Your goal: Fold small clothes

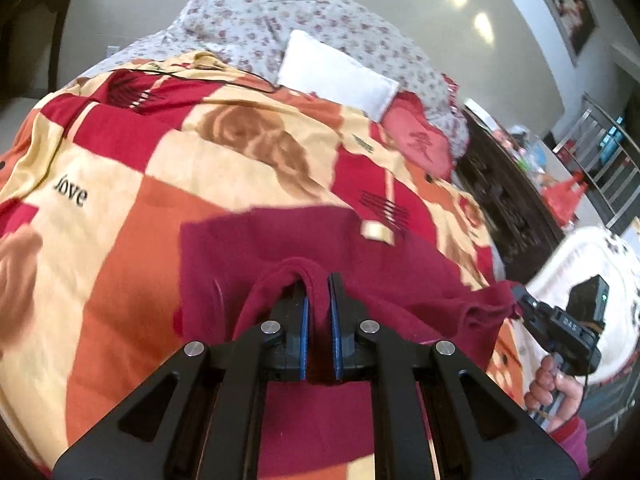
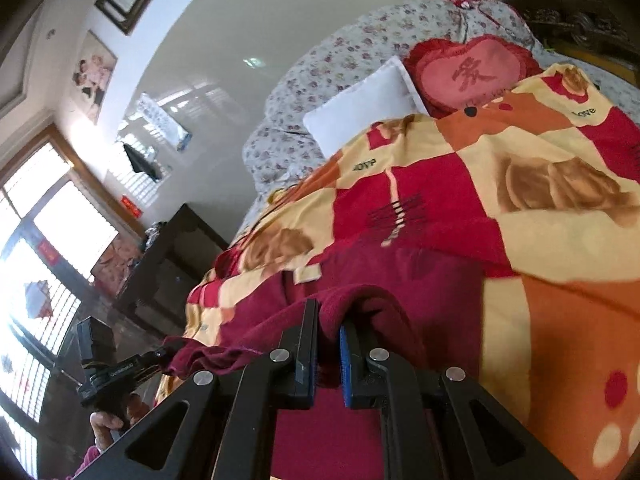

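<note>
A dark red garment (image 1: 256,248) lies spread on the patterned blanket (image 1: 132,184) of a bed. My left gripper (image 1: 318,284) is shut on a raised fold of the garment's near edge. My right gripper (image 2: 330,316) is shut on another part of the same edge, and the garment (image 2: 400,276) stretches away from it over the blanket (image 2: 560,240). The right gripper (image 1: 520,300) also shows in the left wrist view, holding a corner of the cloth. The left gripper (image 2: 168,350) shows at the lower left of the right wrist view, at the cloth's other corner.
A white pillow (image 1: 336,76), a red heart cushion (image 1: 420,140) and a floral quilt (image 1: 256,28) lie at the head of the bed. A dark wooden cabinet (image 1: 508,200) stands beside the bed. A window (image 2: 36,280) is on the far side.
</note>
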Motion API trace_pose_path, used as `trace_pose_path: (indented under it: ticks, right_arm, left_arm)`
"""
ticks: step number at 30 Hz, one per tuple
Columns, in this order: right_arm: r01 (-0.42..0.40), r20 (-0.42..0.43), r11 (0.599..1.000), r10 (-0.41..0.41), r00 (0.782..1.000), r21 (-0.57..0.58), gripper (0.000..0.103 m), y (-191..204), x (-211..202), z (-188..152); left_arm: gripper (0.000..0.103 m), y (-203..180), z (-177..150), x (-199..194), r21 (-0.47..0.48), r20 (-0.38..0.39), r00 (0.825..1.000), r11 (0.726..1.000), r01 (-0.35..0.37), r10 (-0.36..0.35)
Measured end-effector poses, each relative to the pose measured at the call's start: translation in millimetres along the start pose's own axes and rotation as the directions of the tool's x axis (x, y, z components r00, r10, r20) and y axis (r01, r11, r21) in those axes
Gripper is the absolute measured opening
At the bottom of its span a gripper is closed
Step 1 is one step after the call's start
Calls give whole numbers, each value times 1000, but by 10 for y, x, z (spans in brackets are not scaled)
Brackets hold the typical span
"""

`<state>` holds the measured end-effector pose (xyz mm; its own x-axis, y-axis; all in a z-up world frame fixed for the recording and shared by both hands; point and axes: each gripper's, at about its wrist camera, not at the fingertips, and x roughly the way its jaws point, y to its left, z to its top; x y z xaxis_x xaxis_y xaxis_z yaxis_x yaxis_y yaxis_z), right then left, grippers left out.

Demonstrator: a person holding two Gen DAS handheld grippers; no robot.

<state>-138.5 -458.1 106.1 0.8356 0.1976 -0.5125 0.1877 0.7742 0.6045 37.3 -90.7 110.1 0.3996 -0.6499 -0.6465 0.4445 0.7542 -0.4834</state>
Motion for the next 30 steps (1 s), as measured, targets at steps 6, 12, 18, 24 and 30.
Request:
trace_pose_path:
  ticks: [6,12,18,24,30]
  right_arm:
    - [109,-88,990,-101,991,85,14,-332,514,171]
    - [80,28,989,-84,996,128,49,-395,148,264]
    - [114,-28,990,-117,993,-89,48,-17,158,99]
    - [149,-47,970,-161,986,-192,44,170,636,90]
    - [292,-40,937,-305,952,-193,44,32,1093,220]
  left_arm:
    - [9,212,213,423,-47,-96,995,999,-21,17]
    - [38,275,304,317,-51,-113,992,998,42,-47]
    - [71,96,266,49,57,38,998,997,-52,50]
    - [77,63,279,247,65,6,997,995,-76,76]
    - [77,171,236,787,28,-52,973,974,-223,224]
